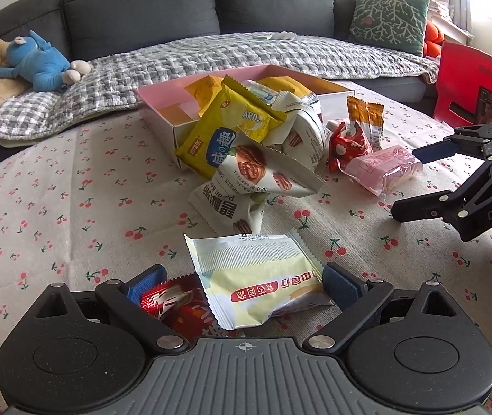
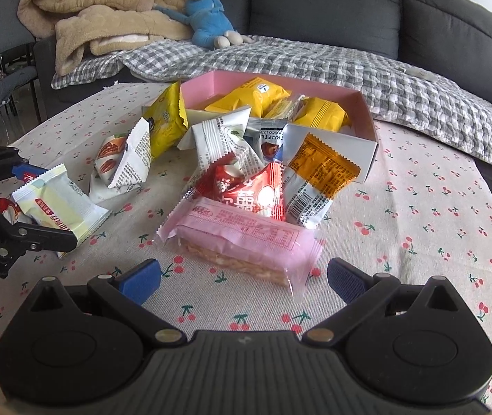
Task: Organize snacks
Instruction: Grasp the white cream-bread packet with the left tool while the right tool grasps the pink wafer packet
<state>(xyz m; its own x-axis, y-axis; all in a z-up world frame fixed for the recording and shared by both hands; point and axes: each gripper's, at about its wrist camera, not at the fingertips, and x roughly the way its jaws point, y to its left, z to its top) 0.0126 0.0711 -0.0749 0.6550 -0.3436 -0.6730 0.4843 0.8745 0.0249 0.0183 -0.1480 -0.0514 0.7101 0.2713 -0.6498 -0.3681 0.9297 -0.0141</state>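
Note:
My left gripper (image 1: 244, 285) stands open low over the table, its blue pads on either side of a pale yellow-green packet (image 1: 263, 276) and a red packet (image 1: 173, 307) lying on the cloth. The same gripper (image 2: 47, 207) shows at the left of the right wrist view, around the pale packet (image 2: 59, 204). My right gripper (image 2: 242, 282) is open and empty just short of a pink wafer packet (image 2: 242, 238). It also enters the left wrist view from the right (image 1: 408, 183). A pink-lined box (image 2: 363, 159) behind holds yellow packets (image 2: 249, 98); white nut packets (image 1: 256, 169) spill from it.
A red packet (image 2: 256, 190) and an orange packet (image 2: 322, 166) lie between the pink wafer and the box. The cherry-print tablecloth (image 2: 419, 224) is bare on the right. Behind stand a grey sofa (image 1: 142, 7) with a checked blanket, a blue plush toy (image 1: 38, 58) and a red chair (image 1: 471, 79).

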